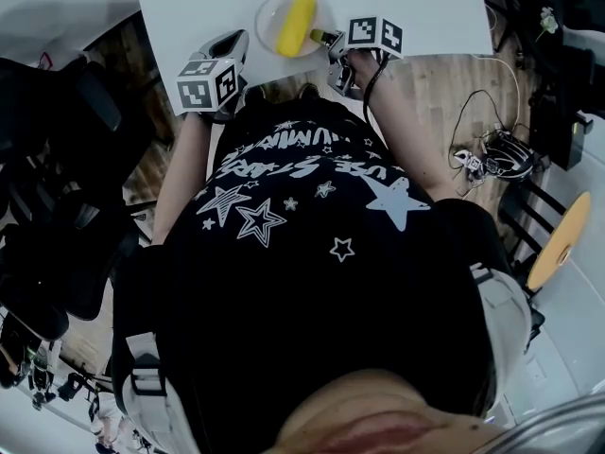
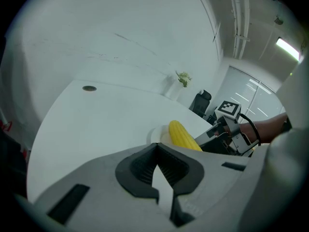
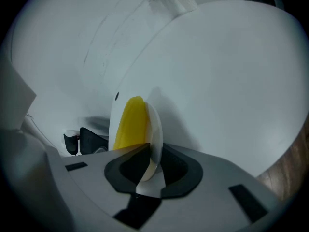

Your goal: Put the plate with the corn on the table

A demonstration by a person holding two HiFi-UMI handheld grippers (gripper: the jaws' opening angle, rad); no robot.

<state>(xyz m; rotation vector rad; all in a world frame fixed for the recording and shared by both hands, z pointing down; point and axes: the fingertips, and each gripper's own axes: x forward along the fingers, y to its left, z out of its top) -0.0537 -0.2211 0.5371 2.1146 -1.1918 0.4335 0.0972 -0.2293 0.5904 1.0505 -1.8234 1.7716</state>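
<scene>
A yellow corn cob [image 1: 296, 24] lies on a clear round plate [image 1: 269, 12], which rests on the white table [image 1: 189, 8] near its front edge. My right gripper [image 1: 326, 41] is at the plate's right rim. In the right gripper view the plate [image 3: 155, 129] stands edge-on between the jaws, which show a gap beside the rim, and the corn [image 3: 129, 124] is just beyond. My left gripper [image 1: 232, 45] hovers left of the plate over the table edge, shut and holding nothing. From the left gripper view the corn [image 2: 182, 135] lies just ahead.
The table has a small dark grommet [image 2: 89, 88] far back and a little plant [image 2: 182, 78] at its far end. Black chairs [image 1: 57, 206] stand at the left. Cables [image 1: 492, 149] lie on the wooden floor at the right.
</scene>
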